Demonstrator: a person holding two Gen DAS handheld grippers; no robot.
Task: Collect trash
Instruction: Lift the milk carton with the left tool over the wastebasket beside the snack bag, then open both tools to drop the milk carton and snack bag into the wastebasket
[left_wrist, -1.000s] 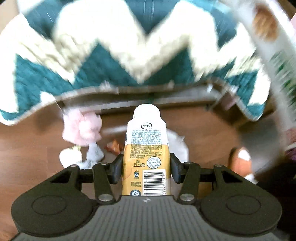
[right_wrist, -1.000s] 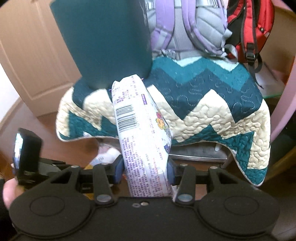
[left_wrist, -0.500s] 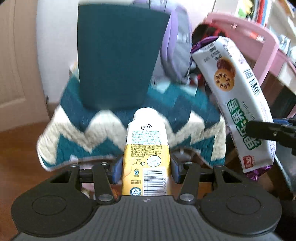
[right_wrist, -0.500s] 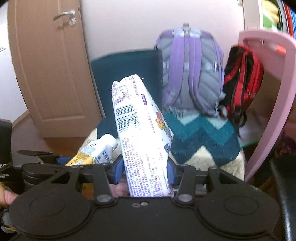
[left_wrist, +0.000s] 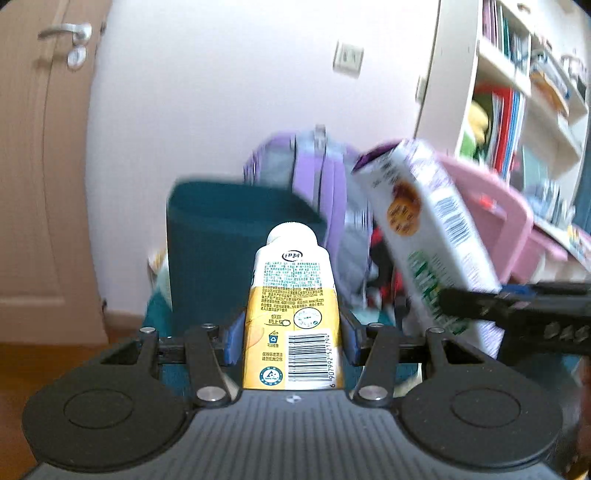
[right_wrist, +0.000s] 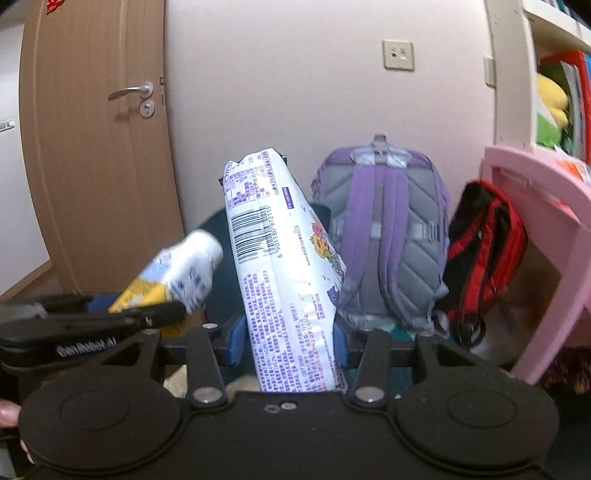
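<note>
Left tongs (left_wrist: 291, 341) are clamped on one yellow-and-white drink bottle (left_wrist: 293, 306), upright between the blue pads. Right tongs (right_wrist: 291, 341) are clamped on one white-and-purple snack packet (right_wrist: 284, 280), leaning slightly left.

Change noted: a second ago the left view looked down at floor litter under a chevron quilt; now both views look out across the room at the wall and door (right_wrist: 92, 147), each item carried up with its tongs. Both grips are unchanged.

Judgement: two pieces are secured and in transit; no bin is identifiable, so the drop point is unconfirmed. The dark teal chair back (left_wrist: 229, 254) stands just beyond both loads.

Count: tongs, two; trash items held, two; backpacks, two, one purple backpack (right_wrist: 384, 236) and one red backpack (right_wrist: 487, 254).
</note>
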